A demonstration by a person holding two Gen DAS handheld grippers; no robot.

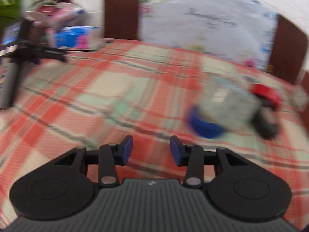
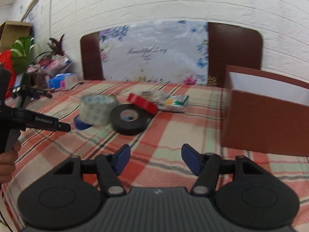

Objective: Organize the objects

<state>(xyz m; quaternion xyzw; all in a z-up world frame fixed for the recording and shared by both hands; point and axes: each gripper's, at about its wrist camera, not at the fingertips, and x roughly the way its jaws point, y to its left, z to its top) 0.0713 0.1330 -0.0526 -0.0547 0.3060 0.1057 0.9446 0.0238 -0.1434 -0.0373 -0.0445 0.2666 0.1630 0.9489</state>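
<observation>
On the plaid bedcover lie a clear printed tape roll (image 2: 97, 108), a blue tape roll (image 2: 81, 124) under its left edge, a black tape roll (image 2: 129, 121) and a red tape roll (image 2: 142, 101), bunched mid-bed. Small packets (image 2: 174, 101) lie behind them. A brown open box (image 2: 266, 112) stands at the right. My right gripper (image 2: 155, 159) is open and empty, short of the black roll. My left gripper (image 1: 151, 149) is open and empty too, low over the cover, left of the blurred clear roll (image 1: 227, 100), blue roll (image 1: 204, 125) and red roll (image 1: 265, 93). It shows at the left edge (image 2: 38, 122) in the right wrist view.
A headboard with a floral cushion (image 2: 154, 54) backs the bed. A phone on a tripod (image 2: 19, 89), a tissue pack (image 2: 59, 80) and plants (image 2: 23, 50) crowd the far left. A hand (image 2: 7, 162) holds the left gripper's handle.
</observation>
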